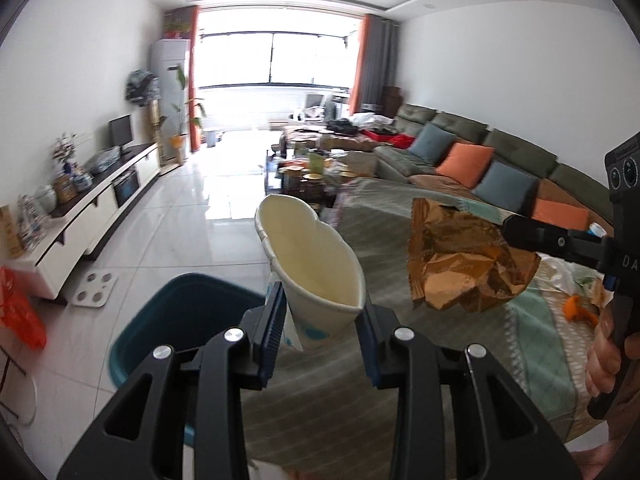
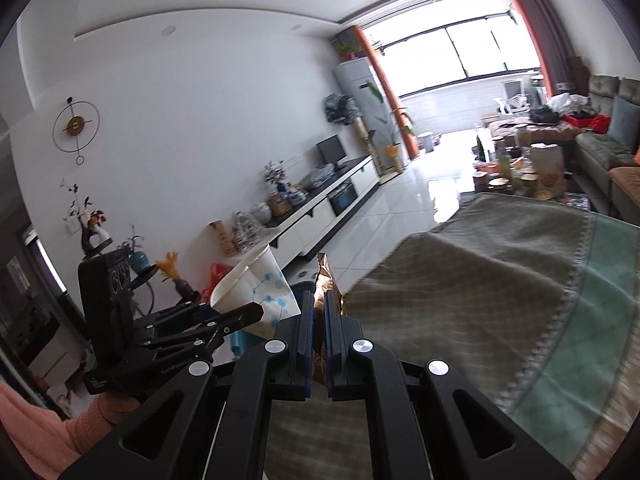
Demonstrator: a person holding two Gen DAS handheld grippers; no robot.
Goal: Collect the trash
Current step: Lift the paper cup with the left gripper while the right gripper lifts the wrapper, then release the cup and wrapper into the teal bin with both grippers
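My left gripper [image 1: 322, 320] is shut on a squashed white paper cup [image 1: 316, 264] and holds it in the air above the table edge, beside a dark teal bin [image 1: 176, 320] on the floor. My right gripper [image 2: 319, 312] is shut on a crumpled brown-gold wrapper [image 2: 326, 280], which also shows in the left wrist view [image 1: 464, 260], held to the right of the cup. The cup [image 2: 256, 288] and the left gripper [image 2: 240, 314] show in the right wrist view at lower left, and the bin [image 2: 300, 289] peeks out behind the cup.
A table with a grey-green cloth [image 1: 400, 360] lies below both grippers. More scraps and an orange peel [image 1: 580, 308] lie on its right side. A sofa [image 1: 500, 160], a cluttered coffee table [image 1: 312, 176] and a TV cabinet [image 1: 104, 196] stand around the tiled floor.
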